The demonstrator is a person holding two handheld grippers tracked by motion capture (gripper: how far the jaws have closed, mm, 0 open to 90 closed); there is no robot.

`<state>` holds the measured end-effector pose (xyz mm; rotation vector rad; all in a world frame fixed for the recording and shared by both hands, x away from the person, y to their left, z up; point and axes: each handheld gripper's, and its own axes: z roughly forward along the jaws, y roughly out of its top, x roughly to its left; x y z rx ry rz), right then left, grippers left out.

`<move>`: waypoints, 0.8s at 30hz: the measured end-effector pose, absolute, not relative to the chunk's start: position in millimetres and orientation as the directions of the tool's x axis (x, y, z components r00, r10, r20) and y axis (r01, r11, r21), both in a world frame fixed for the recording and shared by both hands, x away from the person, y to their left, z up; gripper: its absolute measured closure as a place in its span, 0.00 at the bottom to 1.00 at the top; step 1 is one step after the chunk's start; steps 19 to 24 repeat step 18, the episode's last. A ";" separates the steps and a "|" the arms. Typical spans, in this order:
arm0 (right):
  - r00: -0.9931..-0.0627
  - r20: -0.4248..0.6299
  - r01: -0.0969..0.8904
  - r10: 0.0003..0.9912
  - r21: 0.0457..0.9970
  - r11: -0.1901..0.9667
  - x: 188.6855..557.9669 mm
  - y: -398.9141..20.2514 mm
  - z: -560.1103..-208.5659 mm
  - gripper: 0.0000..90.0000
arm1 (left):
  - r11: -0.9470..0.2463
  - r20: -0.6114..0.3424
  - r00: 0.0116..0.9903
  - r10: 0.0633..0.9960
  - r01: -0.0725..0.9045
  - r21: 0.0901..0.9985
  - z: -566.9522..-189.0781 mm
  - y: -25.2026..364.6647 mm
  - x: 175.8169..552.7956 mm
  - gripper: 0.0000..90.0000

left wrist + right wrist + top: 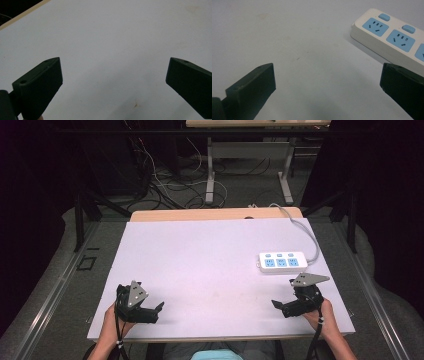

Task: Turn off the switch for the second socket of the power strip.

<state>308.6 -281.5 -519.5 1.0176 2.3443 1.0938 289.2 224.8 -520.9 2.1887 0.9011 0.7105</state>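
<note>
A white power strip (282, 262) with blue sockets and a grey cord lies on the right half of the pale table (200, 265). My right gripper (278, 306) rests near the front right edge, just in front of the strip, jaws wide open and empty. In the right gripper view the power strip (387, 35) lies ahead at upper right, beyond the open right gripper (327, 82). My left gripper (159, 309) sits at the front left, pointing right, also open with nothing in it. The left gripper view has the open left gripper (113, 82) over bare table.
The strip's cord (306, 234) runs off the table's back right corner. Beyond the far wooden edge (215, 214) stand table legs and tangled cables on the floor. A small brown stain (135, 105) marks the tabletop between the left jaws.
</note>
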 end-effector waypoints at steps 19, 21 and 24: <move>-0.665 -0.050 0.451 0.745 0.768 0.455 299.7 -282.5 -519.9 0.00 | -0.551 0.237 0.614 0.753 0.391 0.737 -521.3 224.4 290.1 0.01; -0.665 -0.050 0.451 0.745 0.768 0.455 299.7 -282.5 -519.9 0.00 | -0.551 0.237 0.614 0.753 0.391 0.737 -521.3 224.4 290.1 0.01; -0.665 -0.050 0.451 0.745 0.768 0.455 299.7 -282.5 -519.9 0.00 | -0.551 0.237 0.614 0.753 0.391 0.737 -521.3 224.4 290.1 0.01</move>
